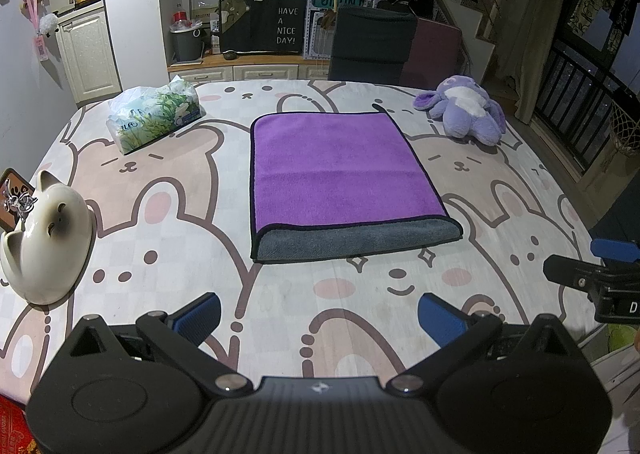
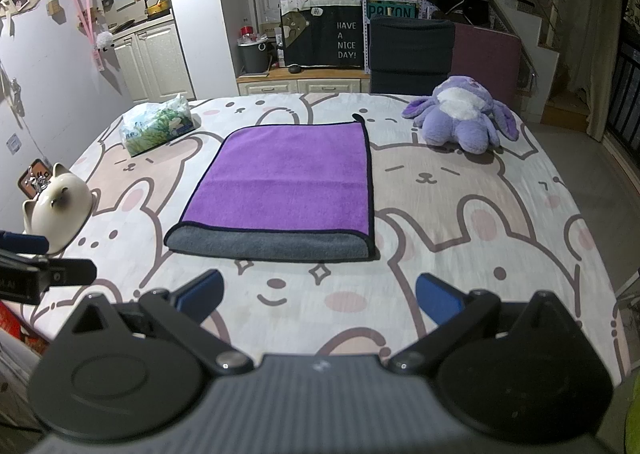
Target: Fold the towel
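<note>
Bunny-and-bear printed cloth point(image 1: 168, 254) covers the table on which all items rest. Nearest the cameras, the left gripper point(image 1: 319, 318) and right gripper point(image 2: 318, 296) hover above the near edge, jaws spread wide, holding nothing. Beyond them the purple towel point(image 1: 336, 170) lies flat at the table's centre, folded over so its grey underside point(image 1: 356, 240) shows along the near edge. Left of it sits a ceramic cat figurine point(image 1: 48, 242); farther back, a tissue pack point(image 1: 156, 114) and a purple plush toy point(image 1: 466, 110).
</note>
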### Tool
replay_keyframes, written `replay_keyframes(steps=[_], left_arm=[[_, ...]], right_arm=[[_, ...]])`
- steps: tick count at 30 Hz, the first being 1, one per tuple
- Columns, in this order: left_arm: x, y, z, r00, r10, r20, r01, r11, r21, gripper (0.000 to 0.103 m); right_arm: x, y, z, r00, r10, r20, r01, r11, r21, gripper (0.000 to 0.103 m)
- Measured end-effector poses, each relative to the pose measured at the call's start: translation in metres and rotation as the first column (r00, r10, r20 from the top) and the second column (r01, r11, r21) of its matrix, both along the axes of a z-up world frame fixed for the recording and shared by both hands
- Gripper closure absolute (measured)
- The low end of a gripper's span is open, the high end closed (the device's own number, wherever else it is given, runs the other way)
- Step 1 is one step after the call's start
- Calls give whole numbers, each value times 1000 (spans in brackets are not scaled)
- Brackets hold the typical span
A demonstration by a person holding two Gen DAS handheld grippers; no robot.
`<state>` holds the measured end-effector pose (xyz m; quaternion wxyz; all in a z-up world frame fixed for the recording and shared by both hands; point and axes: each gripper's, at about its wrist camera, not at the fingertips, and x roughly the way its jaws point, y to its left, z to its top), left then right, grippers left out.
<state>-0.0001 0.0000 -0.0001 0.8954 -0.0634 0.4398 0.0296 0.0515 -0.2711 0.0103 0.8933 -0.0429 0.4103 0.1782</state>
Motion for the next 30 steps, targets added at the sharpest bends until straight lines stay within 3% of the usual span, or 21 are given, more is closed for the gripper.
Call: replay_keyframes(steps=[11,17,20,30], left_arm=[[0,0,1,1000,2,4,-2,1000,4,0],[3,-3,8,1000,17,19,-18,999,51,0],[7,-7,9,999,30,30,-32,996,86,0],[36,-1,27,995,46,87,-54,994,96,0]], right_arm=[[-1,0,-1,1000,-1,2,1,1000,2,0],[-2,1,0,1000,-7,27,8,1000,-11,0],[2,-1,4,999,-17,39,18,1000,-22,0],[32,9,21,994,34,101,-32,999,-23,0]])
